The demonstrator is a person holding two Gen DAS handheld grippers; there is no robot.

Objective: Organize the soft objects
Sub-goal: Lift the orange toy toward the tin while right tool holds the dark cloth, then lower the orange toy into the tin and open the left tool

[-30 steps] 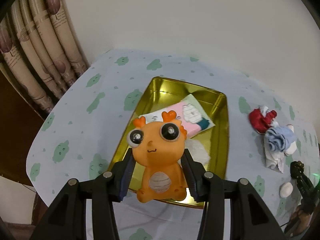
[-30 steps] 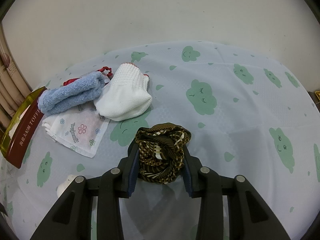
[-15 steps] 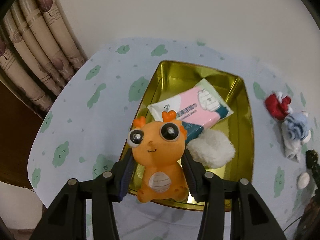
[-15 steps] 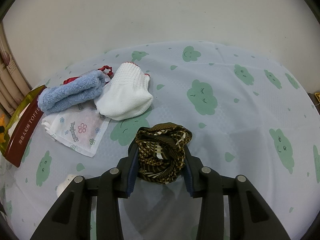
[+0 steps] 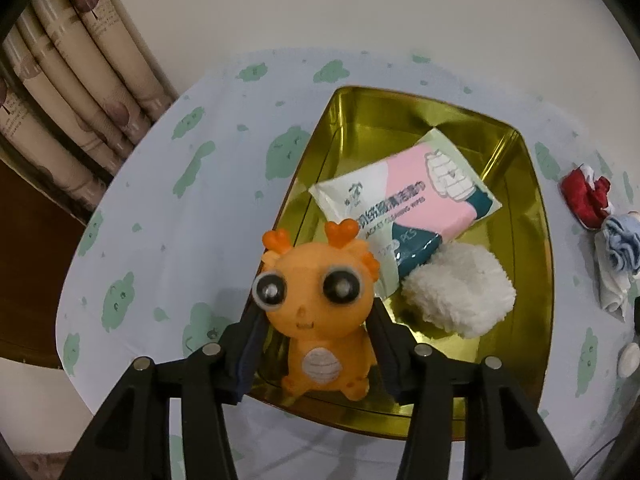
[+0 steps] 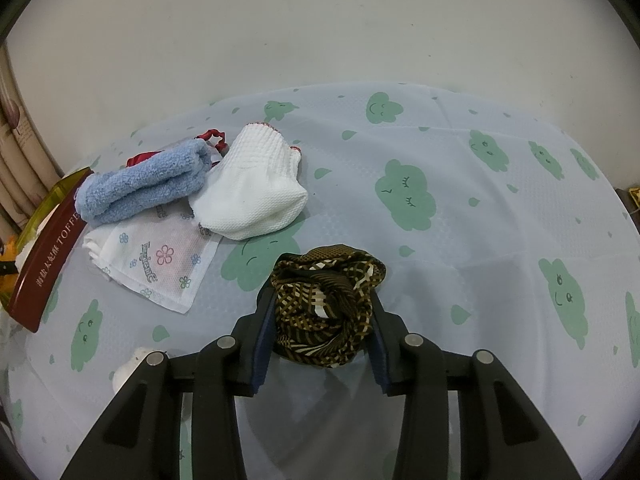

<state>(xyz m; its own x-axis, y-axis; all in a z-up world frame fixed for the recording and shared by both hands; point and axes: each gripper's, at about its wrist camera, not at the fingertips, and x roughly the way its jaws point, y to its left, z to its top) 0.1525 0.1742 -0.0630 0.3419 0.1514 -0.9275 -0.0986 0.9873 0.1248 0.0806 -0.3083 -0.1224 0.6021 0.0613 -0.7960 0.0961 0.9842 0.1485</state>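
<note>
An orange big-eyed soft toy (image 5: pixel 316 304) stands tilted between the fingers of my left gripper (image 5: pixel 316 320), over the near end of a gold tin (image 5: pixel 400 128). The jaws are opening, and a gap shows beside the toy's body. A pink and white wipes packet (image 5: pixel 408 204) and a white fluffy ball (image 5: pixel 460 296) lie in the tin. My right gripper (image 6: pixel 324 300) is shut on a brown patterned cloth (image 6: pixel 324 320) resting on the tablecloth. A rolled blue towel (image 6: pixel 144 184), a white knit sock (image 6: pixel 252 188) and a flowered sachet (image 6: pixel 160 264) lie to its left.
The tin's dark red side (image 6: pixel 44 256) stands at the far left of the right wrist view. A red cloth (image 5: pixel 584 196) lies right of the tin, a small white lump (image 6: pixel 128 368) near my right gripper. Curtains (image 5: pixel 80 80) hang behind the table's left edge.
My left gripper has sunk toward the tin, which now looks larger. Its jaws have widened and the orange toy has tilted between them. The right gripper and its cloth have not moved.
</note>
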